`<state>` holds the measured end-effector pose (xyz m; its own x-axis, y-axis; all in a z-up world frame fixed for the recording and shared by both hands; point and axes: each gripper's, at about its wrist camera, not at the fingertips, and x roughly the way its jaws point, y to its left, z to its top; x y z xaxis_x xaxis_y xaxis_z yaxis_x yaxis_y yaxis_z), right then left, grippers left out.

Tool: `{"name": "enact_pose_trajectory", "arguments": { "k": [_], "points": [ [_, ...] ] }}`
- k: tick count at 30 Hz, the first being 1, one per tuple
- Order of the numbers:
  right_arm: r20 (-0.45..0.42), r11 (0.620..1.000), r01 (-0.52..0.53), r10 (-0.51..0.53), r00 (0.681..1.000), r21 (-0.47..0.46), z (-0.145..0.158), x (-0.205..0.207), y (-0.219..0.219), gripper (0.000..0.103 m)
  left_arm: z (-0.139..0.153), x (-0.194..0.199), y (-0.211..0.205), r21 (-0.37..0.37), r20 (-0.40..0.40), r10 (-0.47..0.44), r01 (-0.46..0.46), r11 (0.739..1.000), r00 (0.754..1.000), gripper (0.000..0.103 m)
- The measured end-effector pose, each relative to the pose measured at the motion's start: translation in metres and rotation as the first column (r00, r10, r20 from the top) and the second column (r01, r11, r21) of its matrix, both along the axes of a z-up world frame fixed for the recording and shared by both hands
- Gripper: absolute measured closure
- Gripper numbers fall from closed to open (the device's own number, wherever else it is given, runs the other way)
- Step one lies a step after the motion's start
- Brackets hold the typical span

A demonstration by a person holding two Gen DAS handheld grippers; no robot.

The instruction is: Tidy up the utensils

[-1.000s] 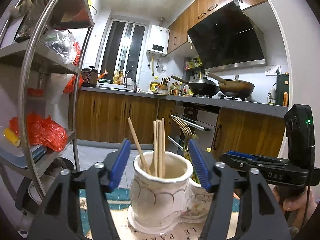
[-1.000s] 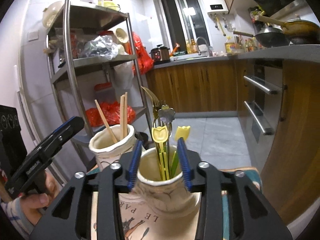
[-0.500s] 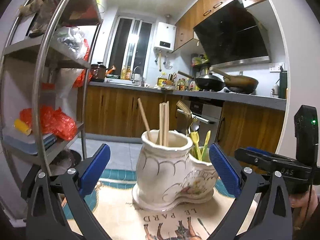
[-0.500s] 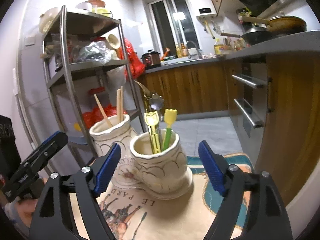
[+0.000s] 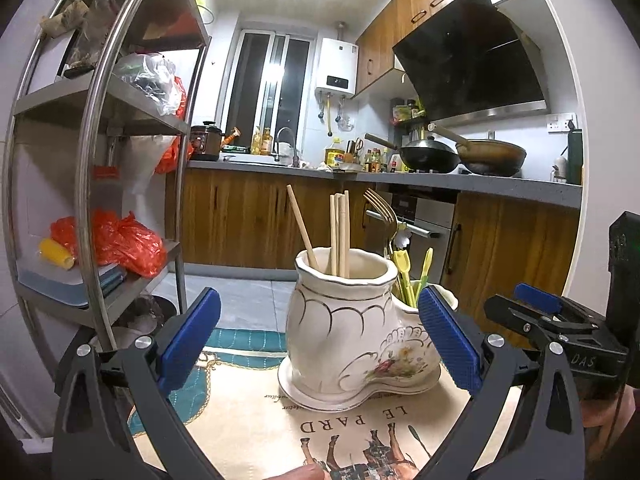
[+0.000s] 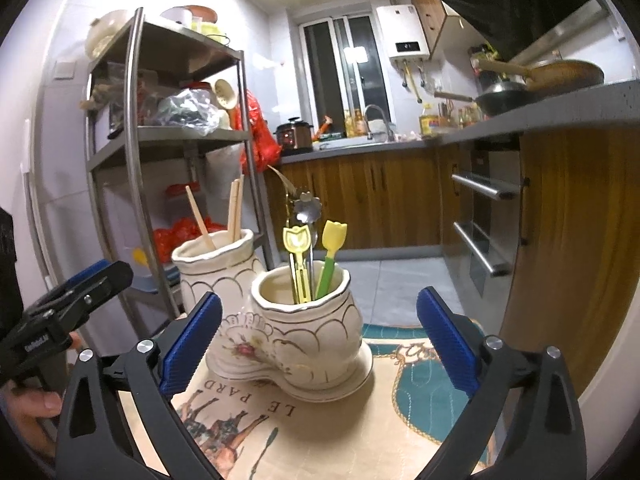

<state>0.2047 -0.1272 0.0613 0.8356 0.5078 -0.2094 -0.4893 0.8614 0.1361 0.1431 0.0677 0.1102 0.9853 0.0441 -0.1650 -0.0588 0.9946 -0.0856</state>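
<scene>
1. Your holder is glossy glazed ceramic.
2. Your chopsticks look like matt pale wood.
3. Your gripper pads are ribbed blue plastic.
4. The mat is woven cloth.

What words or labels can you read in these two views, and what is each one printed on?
"LE PARD": printed on the table mat, seen upside down in front of the ceramic holder; the word may run on beyond what shows.
"DAS": on the right gripper body, seen from the left wrist view.
Lettering on the left gripper: too blurred to read.
Water heater display and counter bottle labels: too small to read.
</scene>
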Motion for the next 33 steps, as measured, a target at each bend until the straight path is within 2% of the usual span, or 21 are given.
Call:
{"name": "enact_pose_trajectory", "arguments": {
  "k": [4,8,33],
  "points": [
    [0.034,1.0,-0.002,0.001,0.999,0.014,-0.002,-0.004,0.004,0.006,-0.002,0.0,-0.001,0.007,-0.004,0.0,0.0,1.0,1.0,0.005],
    [0.057,1.0,-0.005,0.006,0.998,-0.021,-0.006,-0.007,0.011,0.005,-0.005,0.0,-0.003,0.013,-0.012,-0.012,0.012,1.0,1.0,0.005],
    [0.057,1.0,-0.011,0.012,0.998,-0.02,-0.006,-0.007,0.013,0.005,-0.008,0.003,-0.001,0.017,-0.024,0.002,-0.002,1.0,1.0,0.005]
  ]
}}
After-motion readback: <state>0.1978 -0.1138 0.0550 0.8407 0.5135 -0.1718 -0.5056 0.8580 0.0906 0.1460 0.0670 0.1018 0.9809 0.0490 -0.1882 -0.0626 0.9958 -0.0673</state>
